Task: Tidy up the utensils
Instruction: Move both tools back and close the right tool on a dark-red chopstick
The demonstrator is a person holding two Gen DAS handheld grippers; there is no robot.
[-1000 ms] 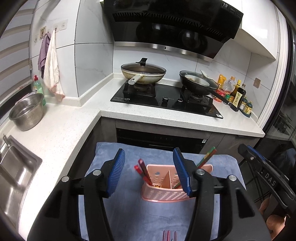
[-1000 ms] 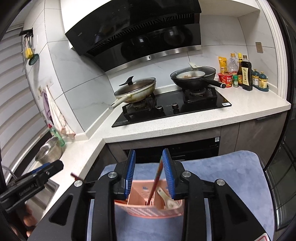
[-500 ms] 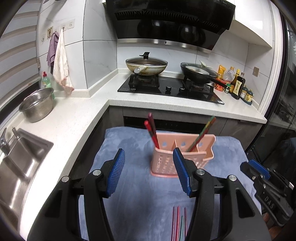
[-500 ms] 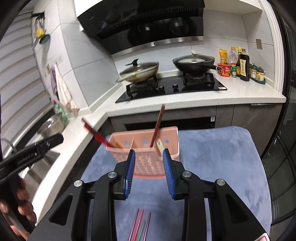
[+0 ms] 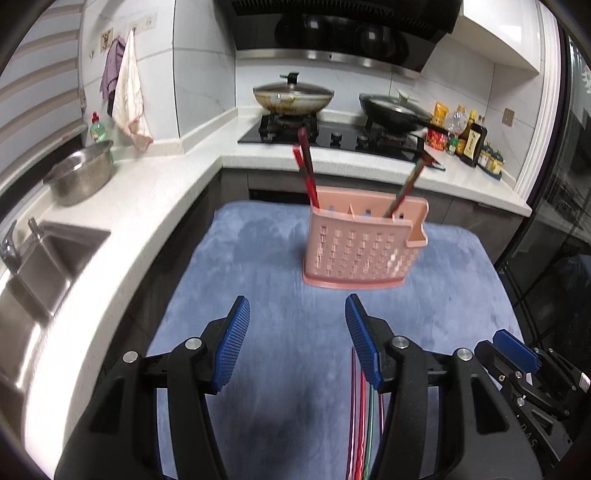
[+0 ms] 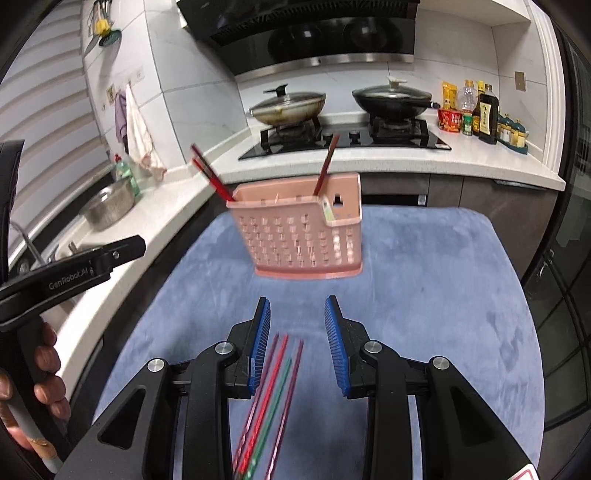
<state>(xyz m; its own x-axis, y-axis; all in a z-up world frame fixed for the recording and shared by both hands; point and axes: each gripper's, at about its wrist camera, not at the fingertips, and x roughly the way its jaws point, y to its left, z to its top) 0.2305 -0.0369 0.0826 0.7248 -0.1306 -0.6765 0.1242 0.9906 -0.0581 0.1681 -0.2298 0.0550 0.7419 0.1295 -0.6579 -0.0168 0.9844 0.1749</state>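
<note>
While both grippers hang empty with jaws apart, the right gripper [image 6: 297, 317] directly above the loose chopsticks [image 6: 273, 398] near the pink holder [image 6: 299, 236] on the blue mat [image 6: 443, 295], pinching one stick mid-length looks best.

walls: white marble-look tiles [image 5: 199, 74]
counter: white, L-shaped [image 5: 155, 184]
sink: steel, left [image 5: 44, 258]
hob: black, two burners [image 6: 343, 142]
hood: black, above hob [image 5: 340, 29]
blind: white slats, left [image 6: 48, 122]
cabinets: dark fronts [image 6: 491, 199]
light: bright, even
</note>
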